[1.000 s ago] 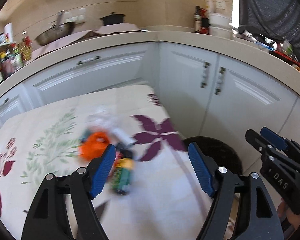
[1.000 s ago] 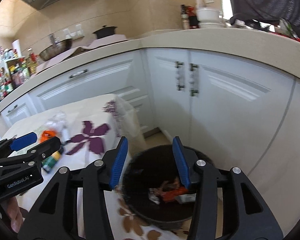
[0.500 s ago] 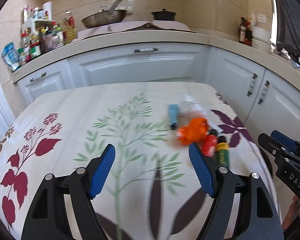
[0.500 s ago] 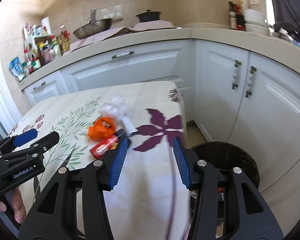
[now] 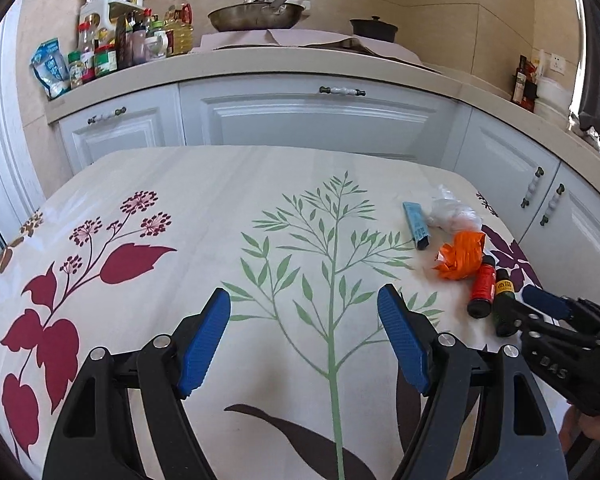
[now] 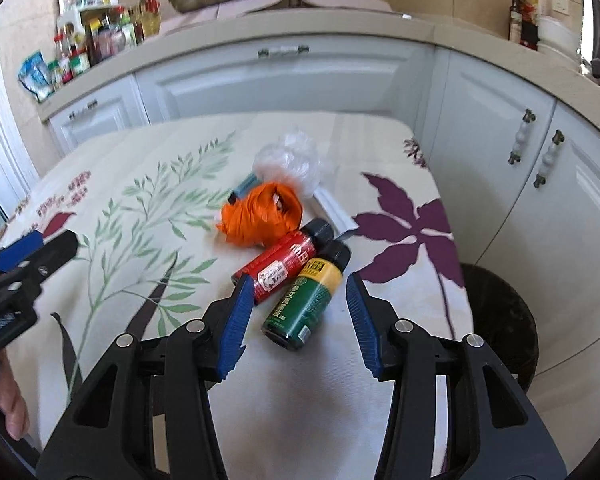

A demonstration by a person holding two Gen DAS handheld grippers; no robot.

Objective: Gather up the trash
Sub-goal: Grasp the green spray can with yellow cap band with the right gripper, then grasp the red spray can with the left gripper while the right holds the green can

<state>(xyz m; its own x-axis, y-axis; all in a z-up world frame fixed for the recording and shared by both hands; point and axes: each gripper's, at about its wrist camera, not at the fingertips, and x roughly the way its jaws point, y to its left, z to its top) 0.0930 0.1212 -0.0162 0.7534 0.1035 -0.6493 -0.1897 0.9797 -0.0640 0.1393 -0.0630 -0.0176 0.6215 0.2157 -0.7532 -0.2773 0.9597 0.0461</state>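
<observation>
A small heap of trash lies near the right end of the flowered table point(image 5: 204, 216). In it are a green bottle point(image 6: 306, 300), a red bottle point(image 6: 284, 266), a crumpled orange wrapper point(image 6: 260, 214), a clear plastic bag point(image 6: 290, 160), a blue tube point(image 5: 416, 226) and a white strip point(image 6: 334, 210). My right gripper point(image 6: 299, 280) hovers open over the green bottle, which shows between its jaws, and the pads are off it. My left gripper point(image 5: 304, 304) is open over bare cloth, left of the heap. The same orange wrapper point(image 5: 460, 256) and red bottle point(image 5: 483, 291) appear in the left wrist view.
A black bin point(image 6: 500, 320) stands on the floor past the table's right edge. White cabinets point(image 5: 308, 116) and a counter with a pan point(image 5: 256, 16) and jars point(image 5: 112, 48) run behind and to the right. A person's hand point(image 6: 12, 408) holds the left gripper.
Both views have swung left, away from the bin and the cabinets and over the table. The right gripper now hangs over the bottles. The left gripper has passed the heap to bare cloth.
</observation>
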